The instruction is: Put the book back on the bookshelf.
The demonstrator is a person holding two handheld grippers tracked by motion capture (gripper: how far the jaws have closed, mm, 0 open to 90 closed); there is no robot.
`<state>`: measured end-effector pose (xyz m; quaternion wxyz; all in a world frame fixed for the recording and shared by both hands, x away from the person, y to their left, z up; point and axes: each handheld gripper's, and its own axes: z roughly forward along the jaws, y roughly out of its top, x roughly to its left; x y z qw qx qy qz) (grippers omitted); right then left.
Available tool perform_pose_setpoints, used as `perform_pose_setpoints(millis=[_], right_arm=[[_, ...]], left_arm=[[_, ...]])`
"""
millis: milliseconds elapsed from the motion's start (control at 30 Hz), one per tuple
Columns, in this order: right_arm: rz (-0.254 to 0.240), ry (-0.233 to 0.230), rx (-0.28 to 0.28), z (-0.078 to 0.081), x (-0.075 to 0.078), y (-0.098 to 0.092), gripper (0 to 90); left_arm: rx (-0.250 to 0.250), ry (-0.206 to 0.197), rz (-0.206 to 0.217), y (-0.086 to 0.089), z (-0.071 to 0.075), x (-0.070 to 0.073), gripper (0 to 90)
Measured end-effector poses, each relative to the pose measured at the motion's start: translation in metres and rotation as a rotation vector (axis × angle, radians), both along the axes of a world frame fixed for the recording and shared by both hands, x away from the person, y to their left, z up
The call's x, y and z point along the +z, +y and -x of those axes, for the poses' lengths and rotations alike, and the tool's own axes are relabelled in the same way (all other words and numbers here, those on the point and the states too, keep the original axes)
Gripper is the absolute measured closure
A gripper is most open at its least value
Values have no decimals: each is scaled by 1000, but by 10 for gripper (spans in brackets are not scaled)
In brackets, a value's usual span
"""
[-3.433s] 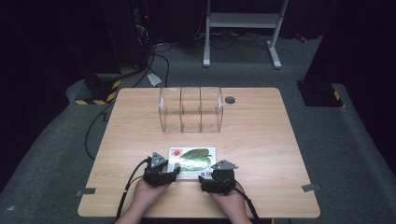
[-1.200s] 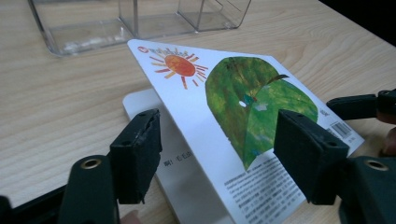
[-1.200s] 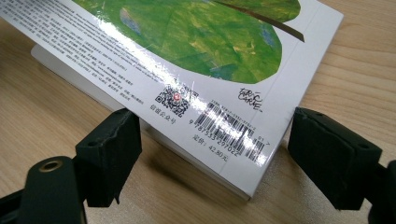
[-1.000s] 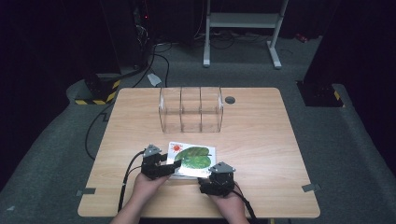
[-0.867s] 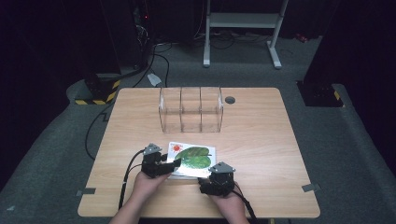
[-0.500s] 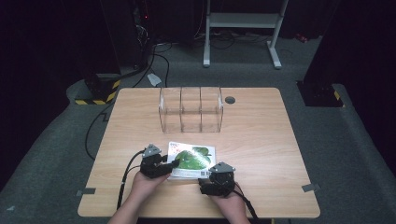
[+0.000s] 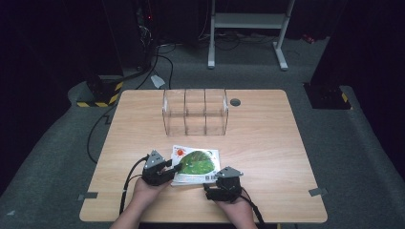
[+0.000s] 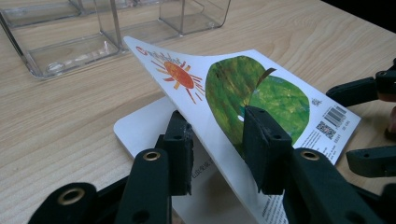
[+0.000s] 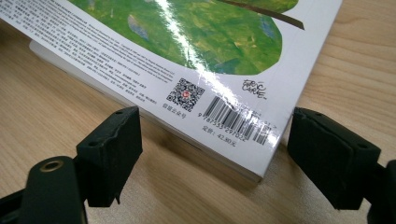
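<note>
Lying low and centre on the wooden table [image 7: 286, 143], the picture book [image 7: 198, 164] has its cover [image 8: 233, 88] pinched by the just-closing left gripper [image 8: 215, 144]; the right gripper [image 9: 212, 156] stands spread around its barcode corner.

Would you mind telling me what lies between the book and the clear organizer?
Nothing: in the high view, a bare strip of table separates the book from the organizer.

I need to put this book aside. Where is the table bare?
Bare wood right of the book, towards the table edge, and left of the clear organizer. The near edge is crowded by both hand-held grippers.
</note>
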<state>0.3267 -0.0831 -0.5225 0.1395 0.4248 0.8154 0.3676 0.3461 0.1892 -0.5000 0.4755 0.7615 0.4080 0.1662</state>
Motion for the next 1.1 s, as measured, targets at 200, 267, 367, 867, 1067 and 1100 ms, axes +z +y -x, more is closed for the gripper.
perform_pose_setpoints(millis=[200,267,367,867,1067,1100], right_arm=[[-28,-13,-17,1,2,-7,209],[-39,-29,-16,0,3,-9,209],[-63,-49,-21,-1,8,-10,212],[-155,-42,-36,-12,15,-20,211],[-179,-21,-30,-19,14,-17,195],[-181,-25,-22,-20,13,-17,189]], left_arm=[[-5,-69,-25,-2,8,2,642],[-6,-88,-39,-3,11,3,643],[-13,-111,-54,-5,13,6,645],[-44,-235,-81,-10,30,15,668],[-54,-268,-96,-12,35,17,671],[-59,-272,-99,-12,35,18,671]])
